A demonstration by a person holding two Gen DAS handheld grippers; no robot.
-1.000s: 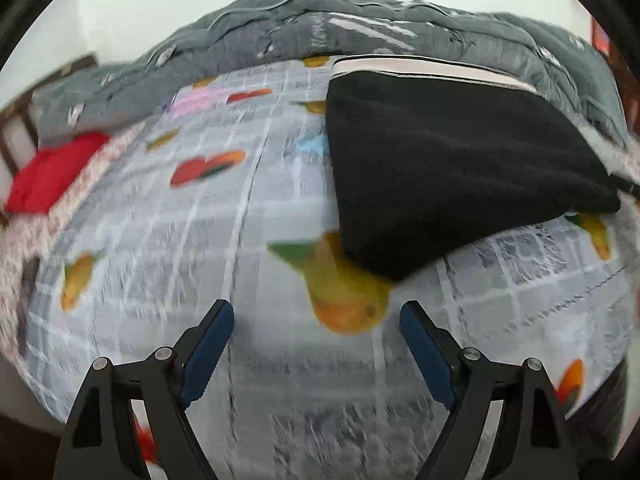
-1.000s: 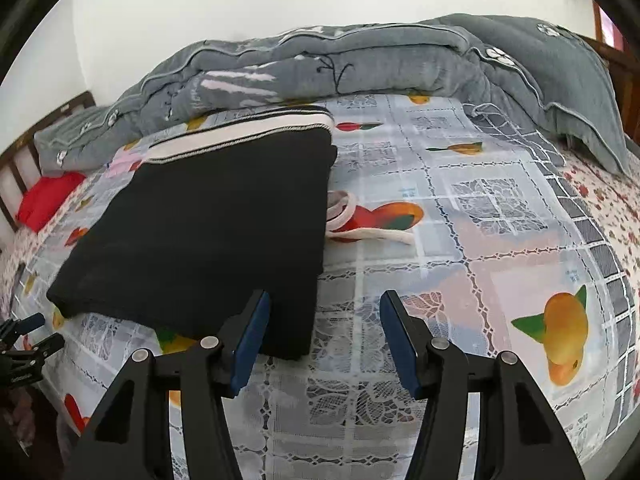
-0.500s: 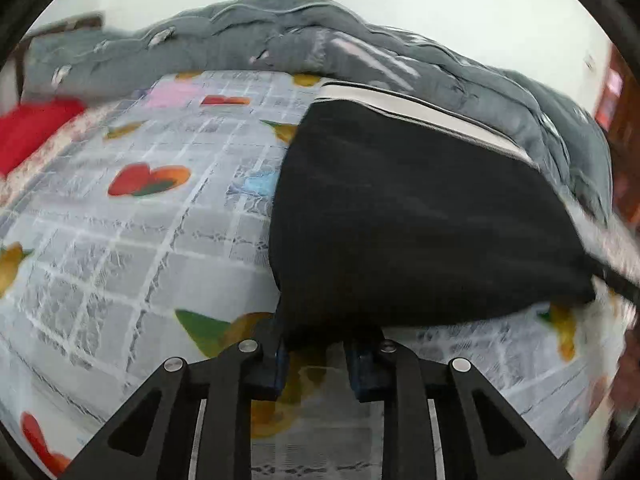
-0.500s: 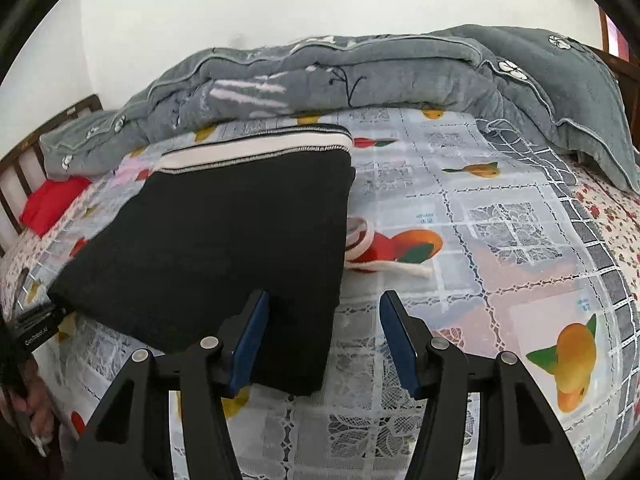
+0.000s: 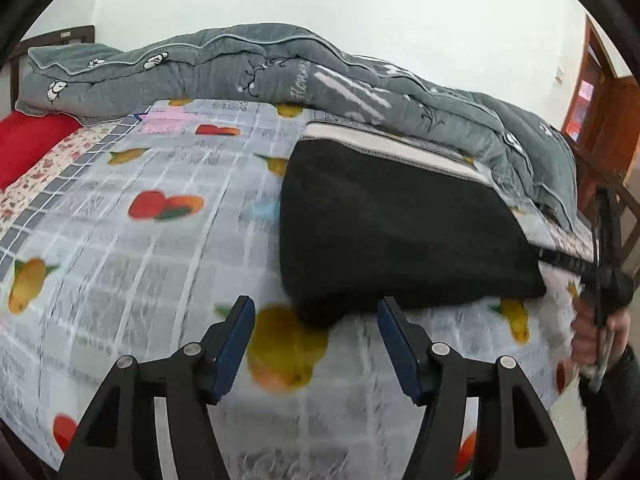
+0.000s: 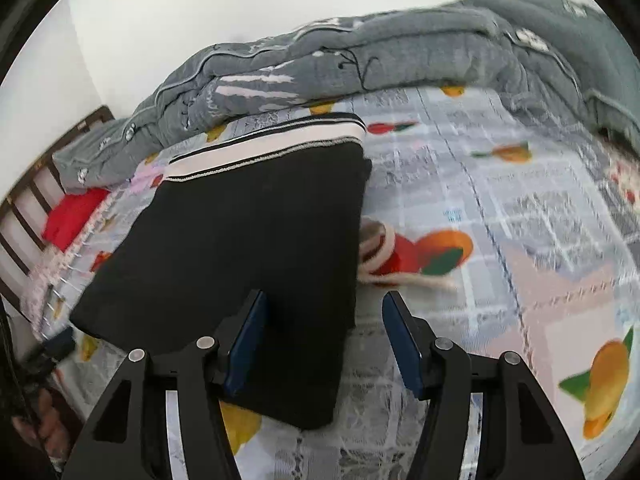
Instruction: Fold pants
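Observation:
The black pants [image 5: 392, 232] lie folded flat on the fruit-print bed sheet [image 5: 160, 248], their white striped waistband [image 5: 384, 146] at the far end. My left gripper [image 5: 314, 346] is open and empty, just short of the fold's near left corner. In the right wrist view the pants [image 6: 248, 240] fill the middle, with the white drawstring [image 6: 384, 264] trailing out at their right edge. My right gripper [image 6: 324, 344] is open, straddling the fold's near right edge; its left finger is over the black cloth.
A rolled grey quilt [image 5: 280, 68] runs along the far side of the bed. A red pillow [image 5: 28, 144] lies at the far left by the wooden bed rail [image 6: 24, 216]. A wooden door [image 5: 600, 112] stands far right.
My left gripper was shut on the pants' near corner half a second ago; it has opened and pulled back. My right gripper has moved forward over the pants' near right edge.

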